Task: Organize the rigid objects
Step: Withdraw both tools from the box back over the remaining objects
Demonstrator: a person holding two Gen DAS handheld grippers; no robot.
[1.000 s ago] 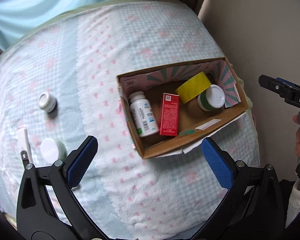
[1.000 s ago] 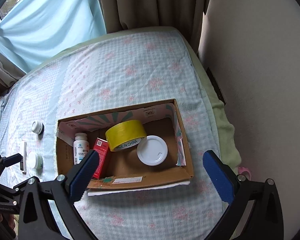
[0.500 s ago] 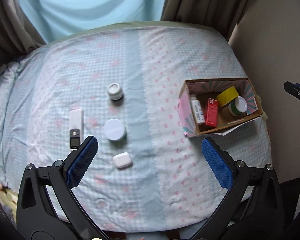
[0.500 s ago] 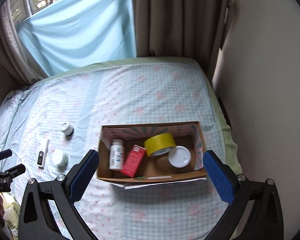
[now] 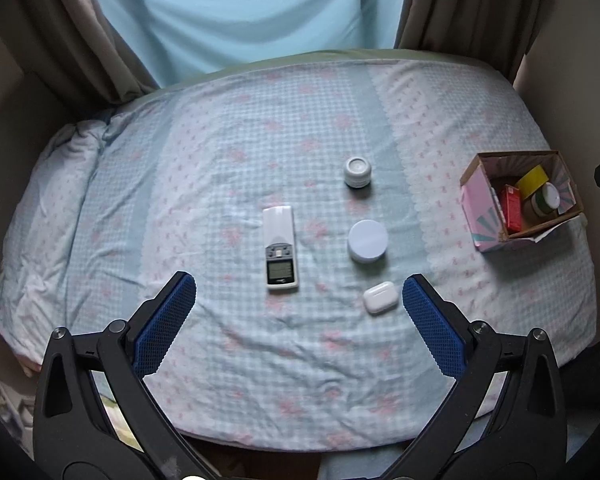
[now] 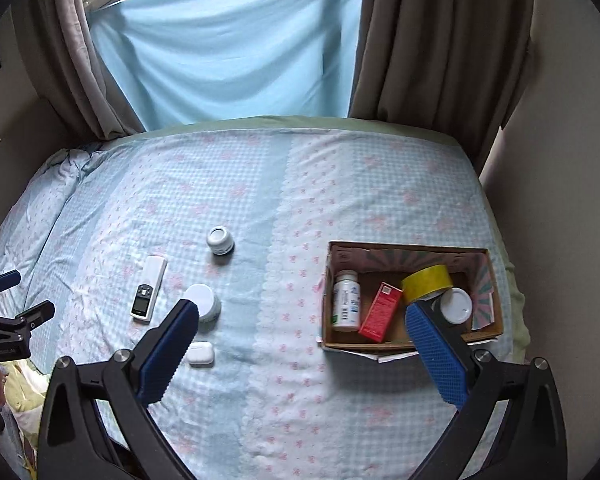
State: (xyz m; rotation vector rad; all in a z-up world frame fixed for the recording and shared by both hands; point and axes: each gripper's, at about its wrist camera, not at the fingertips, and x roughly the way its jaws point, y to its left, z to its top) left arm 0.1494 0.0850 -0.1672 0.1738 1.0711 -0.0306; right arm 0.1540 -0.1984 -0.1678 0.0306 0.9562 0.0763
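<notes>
A cardboard box (image 6: 486,334) sits on the bed at the right and holds a white pill bottle (image 6: 346,300), a red carton (image 6: 380,312), a yellow tape roll (image 6: 427,282) and a white-lidded jar (image 6: 455,306). The box also shows in the left wrist view (image 5: 482,216). Loose on the bedspread lie a white remote-like device (image 5: 280,246), a small grey jar (image 5: 357,172), a flat white round tin (image 5: 367,240) and a white earbud case (image 5: 381,298). My left gripper (image 5: 298,304) is open and empty, above the bed in front of these. My right gripper (image 6: 300,334) is open and empty, high above the bed.
The bed has a blue and pink checked spread (image 5: 220,160). Curtains (image 6: 440,40) and a light blue sheet (image 6: 228,48) hang behind it. A wall (image 6: 560,160) stands close on the right. The bedding is rumpled at the far left (image 5: 76,148).
Both grippers have pulled back and up from the box. The left gripper has swung left and now faces the loose items. Both stay open and empty.
</notes>
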